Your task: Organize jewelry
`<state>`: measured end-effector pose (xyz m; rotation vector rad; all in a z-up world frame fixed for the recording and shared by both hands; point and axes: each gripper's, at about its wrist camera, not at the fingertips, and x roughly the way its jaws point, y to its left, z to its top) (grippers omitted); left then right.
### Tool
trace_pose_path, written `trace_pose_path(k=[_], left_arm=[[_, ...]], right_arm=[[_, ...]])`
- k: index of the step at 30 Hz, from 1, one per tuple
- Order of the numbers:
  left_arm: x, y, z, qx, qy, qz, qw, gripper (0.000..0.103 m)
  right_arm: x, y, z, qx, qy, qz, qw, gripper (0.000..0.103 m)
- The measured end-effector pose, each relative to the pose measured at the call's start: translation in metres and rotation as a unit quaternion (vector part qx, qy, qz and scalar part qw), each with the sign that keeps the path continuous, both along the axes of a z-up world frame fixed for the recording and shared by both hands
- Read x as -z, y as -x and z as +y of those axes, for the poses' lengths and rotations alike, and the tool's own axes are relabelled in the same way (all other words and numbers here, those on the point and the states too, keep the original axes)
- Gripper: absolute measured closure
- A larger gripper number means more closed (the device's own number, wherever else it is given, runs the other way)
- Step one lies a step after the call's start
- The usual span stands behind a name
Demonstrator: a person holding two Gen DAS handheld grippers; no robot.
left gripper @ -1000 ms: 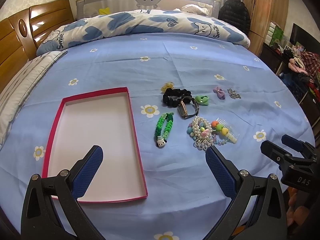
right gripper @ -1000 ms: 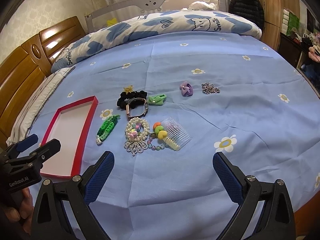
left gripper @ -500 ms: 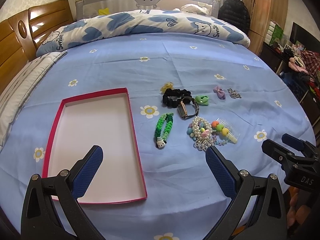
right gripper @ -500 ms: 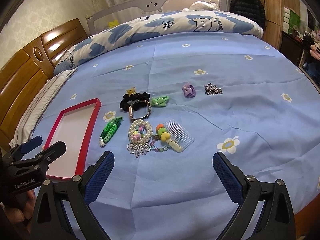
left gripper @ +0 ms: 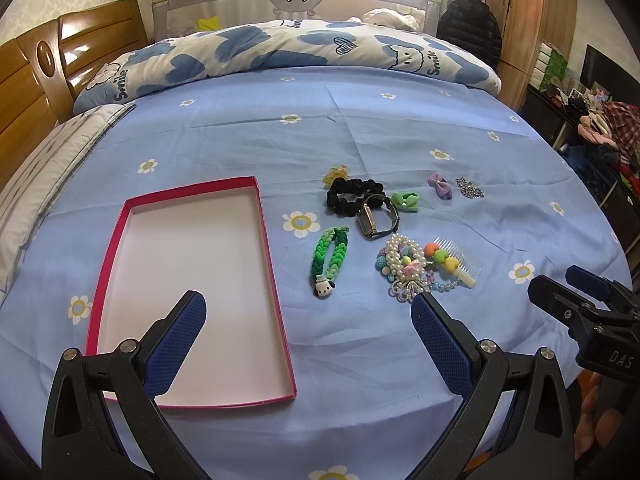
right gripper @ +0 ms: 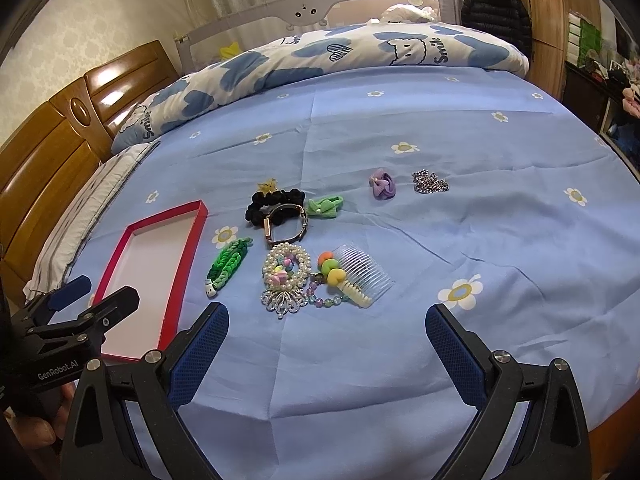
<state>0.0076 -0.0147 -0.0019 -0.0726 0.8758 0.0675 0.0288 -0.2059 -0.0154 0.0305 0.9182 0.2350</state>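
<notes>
A shallow red-rimmed box (left gripper: pixel 264 236) (right gripper: pixel 192 236) lies on the blue bed sheet, white inside. Right of it lie a green braided band (left gripper: pixel 330 258) (right gripper: pixel 228 264), a black scrunchie (left gripper: pixel 346 196) (right gripper: pixel 264 202), a watch (left gripper: pixel 376 218) (right gripper: pixel 286 224), a pearl bracelet with brooch (left gripper: pixel 402 264) (right gripper: pixel 286 272), a clear comb (left gripper: pixel 460 262) (right gripper: pixel 362 274), a green clip (left gripper: pixel 406 201) (right gripper: pixel 324 205), a purple bow (left gripper: pixel 440 186) (right gripper: pixel 383 185) and a silver chain (left gripper: pixel 469 188) (right gripper: pixel 430 183). My left gripper (left gripper: pixel 308 328) (right gripper: pixel 86 294) is open, over the box's near corner. My right gripper (right gripper: pixel 326 336) (left gripper: pixel 568 286) is open, short of the comb.
A folded blue-and-white quilt (left gripper: pixel 288 52) lies across the far side of the bed. A wooden headboard (left gripper: pixel 36 80) stands at the left. A wardrobe and cluttered shelves (left gripper: pixel 600 128) stand at the right. The bed's near edge runs under both grippers.
Both grippers have drifted slightly, so the items sit a little lower in the right wrist view. Both stay open and nothing on the bed has moved.
</notes>
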Motion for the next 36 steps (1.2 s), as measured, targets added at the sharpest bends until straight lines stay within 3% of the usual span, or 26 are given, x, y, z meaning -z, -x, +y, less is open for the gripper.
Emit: trace_pose_path(k=[36], left_arm=[[0.013,-0.011,0.003,0.005,0.016,0.019,0.9997,0.000]], right_arm=[[0.006,-0.009,0.003,-0.002,-0.015,0.006,1.000,0.003]])
